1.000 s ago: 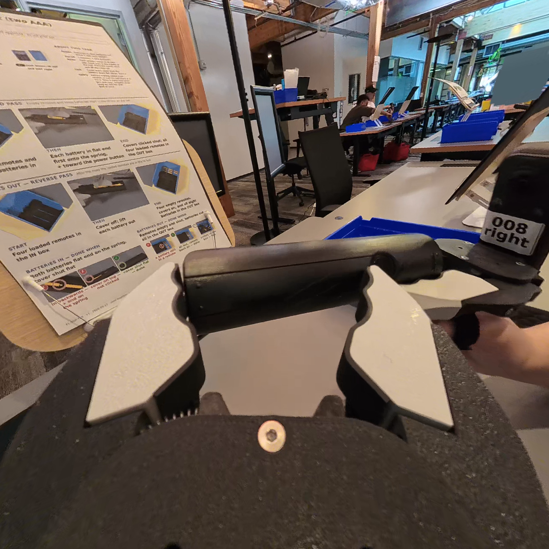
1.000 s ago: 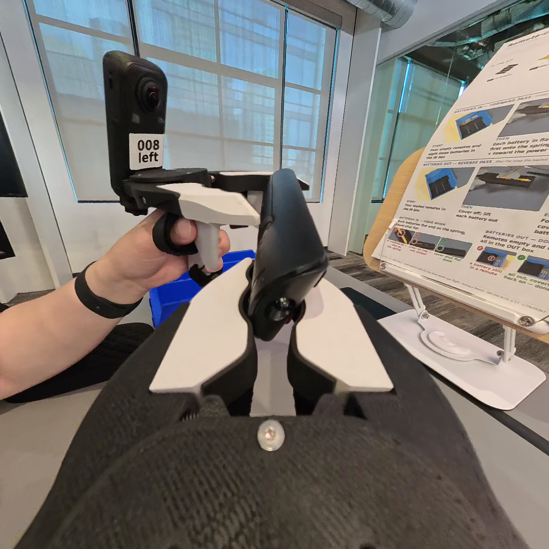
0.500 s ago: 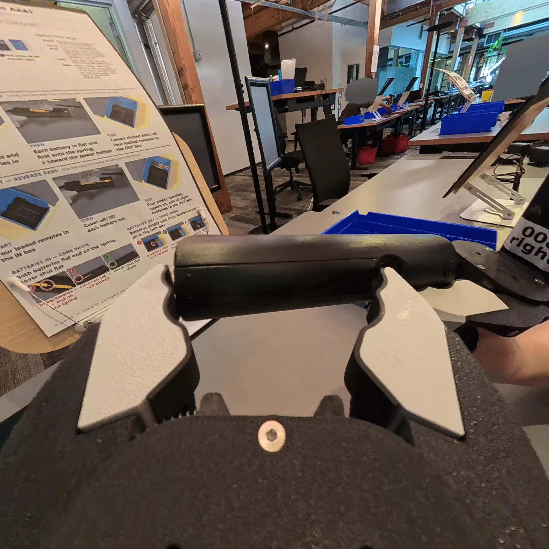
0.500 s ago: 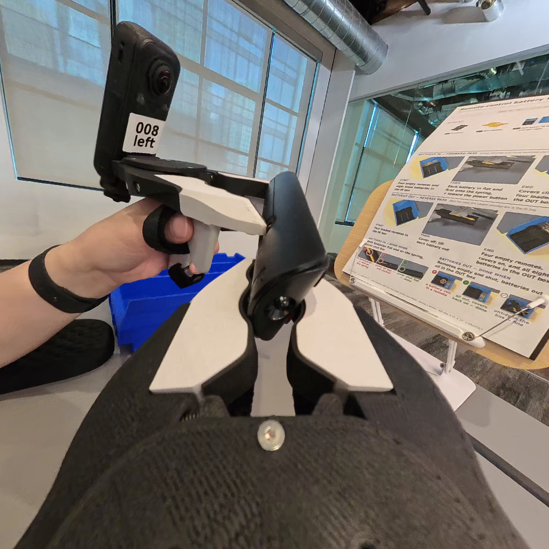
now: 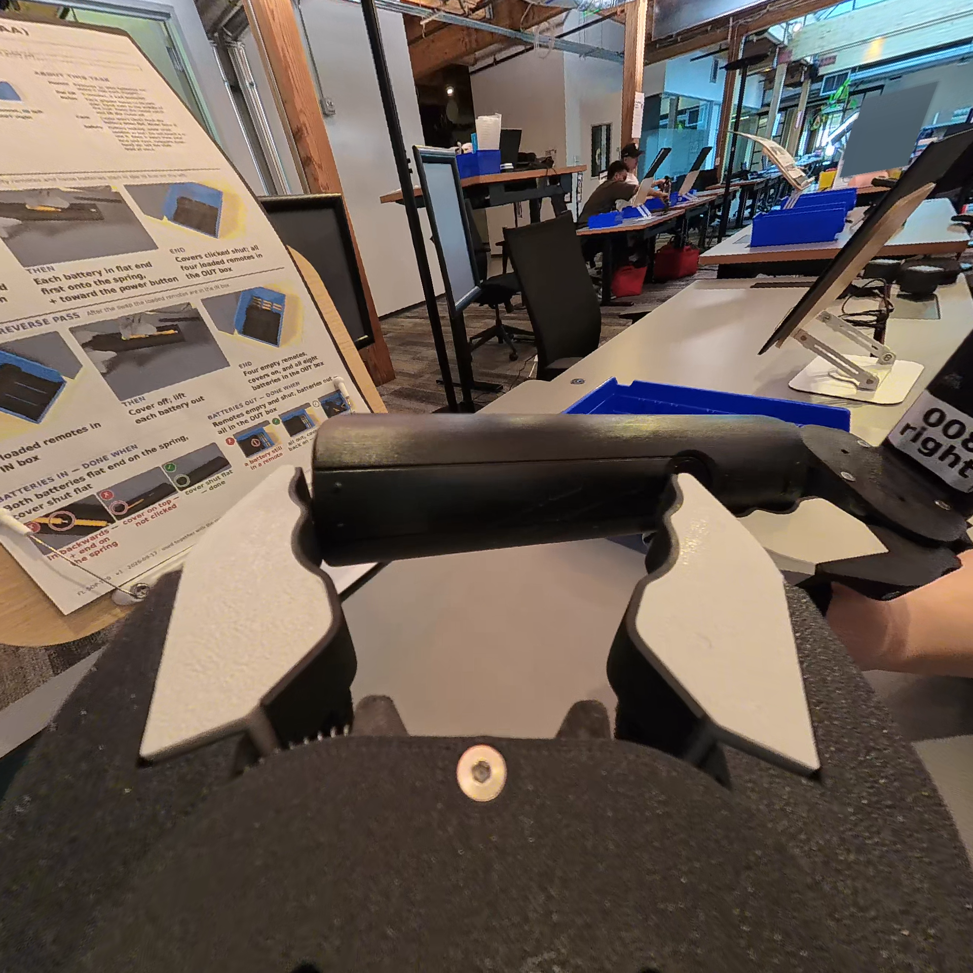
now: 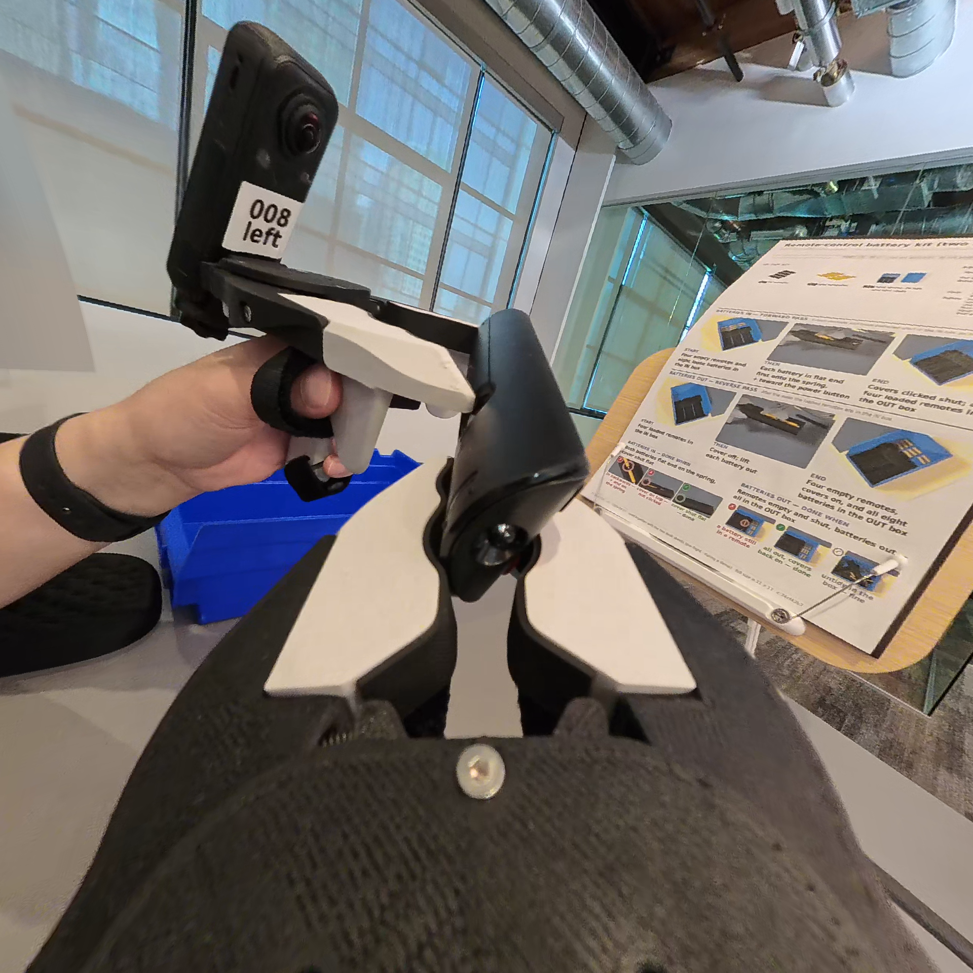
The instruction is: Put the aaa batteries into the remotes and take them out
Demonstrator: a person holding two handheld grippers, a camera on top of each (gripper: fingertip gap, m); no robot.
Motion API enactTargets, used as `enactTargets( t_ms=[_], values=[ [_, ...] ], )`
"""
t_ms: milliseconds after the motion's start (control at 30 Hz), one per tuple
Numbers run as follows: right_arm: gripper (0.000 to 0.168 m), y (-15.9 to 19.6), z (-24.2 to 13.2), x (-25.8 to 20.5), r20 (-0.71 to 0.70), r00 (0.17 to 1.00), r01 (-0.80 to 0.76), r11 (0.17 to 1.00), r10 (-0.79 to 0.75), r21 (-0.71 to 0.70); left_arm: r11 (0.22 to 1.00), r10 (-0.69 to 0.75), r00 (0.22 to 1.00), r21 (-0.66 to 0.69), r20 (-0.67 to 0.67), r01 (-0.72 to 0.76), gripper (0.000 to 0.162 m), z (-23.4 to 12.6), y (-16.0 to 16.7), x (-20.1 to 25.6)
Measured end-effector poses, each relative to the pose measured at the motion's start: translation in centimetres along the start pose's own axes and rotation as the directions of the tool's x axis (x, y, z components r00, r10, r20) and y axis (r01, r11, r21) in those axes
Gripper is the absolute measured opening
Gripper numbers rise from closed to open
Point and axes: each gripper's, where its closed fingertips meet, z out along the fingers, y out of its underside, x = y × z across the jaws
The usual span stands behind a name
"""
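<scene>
A black remote [image 5: 500, 489] is held in the air between both grippers. In the left wrist view it lies crosswise, and my left gripper [image 5: 489, 505] has its fingers wide apart, one at the remote's left end, the other against its body. My right gripper [image 5: 790, 505] holds the remote's right end. In the right wrist view the remote [image 6: 516, 447] points away and upward. My right gripper [image 6: 495, 495] is shut on its near end, and the left gripper [image 6: 466, 374] touches its far part. No batteries are in view.
A blue bin [image 5: 711, 403] stands on the grey table [image 5: 474, 632] behind the remote; it also shows in the right wrist view [image 6: 274, 537]. An instruction board on a stand [image 6: 816, 447] is beside the grippers. A black pad [image 6: 68, 611] lies near the bin.
Both grippers have kept hold of the remote. The right gripper has tilted upward and moved closer to the instruction board. The left gripper has shifted slightly with it.
</scene>
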Motion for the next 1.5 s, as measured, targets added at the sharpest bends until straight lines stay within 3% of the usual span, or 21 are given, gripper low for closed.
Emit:
enactTargets(
  t_ms=[800, 833, 867, 933, 967, 1100, 1267, 1400, 1500],
  values=[
    [0.019, -0.1, -0.3, 0.2, -0.003, 0.999, 0.053, 0.999, -0.053, 0.011, 1.000, -0.005, 1.000, 0.020, -0.031, 0.006, 0.117, -0.2, -0.3, 0.1],
    [0.019, -0.5, -0.5, -0.2, 0.035, 0.999, 0.033, 0.998, -0.035, 0.045, 0.991, -0.063, 0.996, 0.114, -0.057, 0.069, 0.076, -1.4, -1.7, -0.3],
    [0.019, -0.8, -0.3, -1.2, 0.066, 0.997, 0.045, 0.997, -0.049, 0.060, 0.939, -0.155, 0.981, 0.289, -0.119, 0.183, 0.031, -3.5, -3.8, -1.2],
    [0.018, -0.4, 0.5, -2.0, -0.003, 0.974, 0.224, 0.974, -0.224, -0.025, 0.956, -0.162, 0.984, 0.235, -0.069, 0.174, 0.035, -3.4, -2.9, -2.4],
    [0.019, -0.3, 0.6, -2.1, 0.001, 0.977, 0.213, 0.976, -0.213, -0.034, 0.961, -0.159, 0.986, 0.219, -0.059, 0.168, 0.033, -3.6, -3.0, -2.6],
    [0.019, 0.2, 0.9, -1.4, 0.077, 0.996, -0.034, 0.998, 0.038, -0.056, 0.992, -0.051, 0.998, 0.120, 0.040, 0.045, 0.033, -3.4, -2.3, -3.4],
    [0.019, -0.6, 0.4, 0.4, 0.096, 0.975, -0.205, 0.978, 0.202, 0.027, 0.967, -0.229, 0.958, 0.072, -0.171, 0.244, 0.090, -3.6, -2.5, -2.2],
    [0.019, -0.8, 0.3, 0.6, 0.062, 0.990, -0.128, 0.991, 0.126, 0.032, 0.975, -0.170, 0.972, 0.114, -0.160, 0.189, 0.117, -3.3, -2.8, -1.8],
    [0.019, -0.7, 0.4, -0.2, 0.062, 0.997, -0.049, 0.999, 0.047, 0.022, 0.995, -0.088, 0.988, 0.026, -0.127, 0.092, 0.130, -1.9, -1.3, -0.6]
  ],
)
